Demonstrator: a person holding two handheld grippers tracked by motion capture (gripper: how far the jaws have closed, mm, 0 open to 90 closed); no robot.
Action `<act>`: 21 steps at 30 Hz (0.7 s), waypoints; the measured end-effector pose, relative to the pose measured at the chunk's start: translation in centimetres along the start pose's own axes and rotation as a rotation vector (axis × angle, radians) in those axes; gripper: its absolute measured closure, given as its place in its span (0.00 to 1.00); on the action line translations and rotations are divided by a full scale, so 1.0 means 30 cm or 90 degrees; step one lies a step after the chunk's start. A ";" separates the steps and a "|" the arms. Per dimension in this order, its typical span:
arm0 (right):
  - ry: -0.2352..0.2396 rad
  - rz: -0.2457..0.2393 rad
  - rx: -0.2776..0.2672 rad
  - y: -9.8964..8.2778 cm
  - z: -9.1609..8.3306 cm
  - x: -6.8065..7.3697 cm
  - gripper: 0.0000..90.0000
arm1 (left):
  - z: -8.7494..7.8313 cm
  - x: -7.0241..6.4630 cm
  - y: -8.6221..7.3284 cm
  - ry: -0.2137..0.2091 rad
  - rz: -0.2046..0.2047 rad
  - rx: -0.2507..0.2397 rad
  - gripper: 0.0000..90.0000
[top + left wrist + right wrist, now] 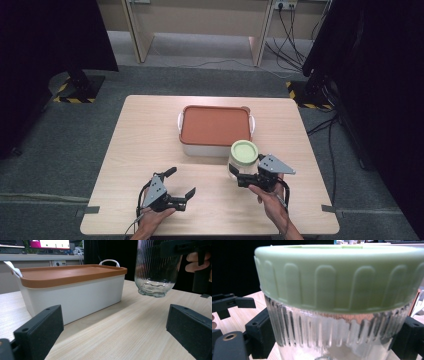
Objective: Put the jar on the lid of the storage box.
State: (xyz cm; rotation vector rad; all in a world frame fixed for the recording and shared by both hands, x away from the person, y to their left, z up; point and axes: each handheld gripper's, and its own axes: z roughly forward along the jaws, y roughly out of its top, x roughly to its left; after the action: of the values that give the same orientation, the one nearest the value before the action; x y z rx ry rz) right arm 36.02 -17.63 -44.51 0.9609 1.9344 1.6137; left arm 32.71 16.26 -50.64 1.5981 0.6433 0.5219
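Observation:
A ribbed clear glass jar (242, 164) with a pale green screw lid (244, 150) is held just above the table, right of centre near the front. My right gripper (239, 176) is shut on the glass below the lid, one black jaw on each side. In the right gripper view the jar (332, 337) and its lid (337, 277) loom close between the jaws. In the left gripper view the jar's base (153, 287) hangs clear of the wood. My left gripper (182, 181) rests open near the front left, nothing between its jaws (115, 335).
A white box with a brown lid (215, 125) and white handles stands mid-table, just behind the jar; it is also in the left gripper view (72, 277). The wooden table (145, 135) has bare room at left and front. Dark stands and cables surround it on the floor.

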 end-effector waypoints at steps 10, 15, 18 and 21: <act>0.005 -0.002 0.002 0.018 0.007 0.001 0.13 | 0.000 0.000 0.000 -0.001 0.000 0.000 0.01; 0.005 -0.004 0.004 0.024 0.013 0.003 0.13 | 0.000 0.000 0.000 -0.001 0.001 0.000 0.01; 0.007 -0.004 0.003 0.031 0.018 0.005 0.13 | 0.000 -0.001 0.000 -0.001 0.001 0.000 0.01; 0.011 -0.004 0.002 0.039 0.023 0.008 0.13 | 0.000 -0.001 0.000 -0.001 0.001 0.000 0.01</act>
State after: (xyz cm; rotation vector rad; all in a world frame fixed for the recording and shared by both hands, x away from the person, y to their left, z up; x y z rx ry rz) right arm 36.62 -16.90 -43.51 0.9441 1.9502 1.6207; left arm 32.70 16.24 -50.64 1.5987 0.6408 0.5216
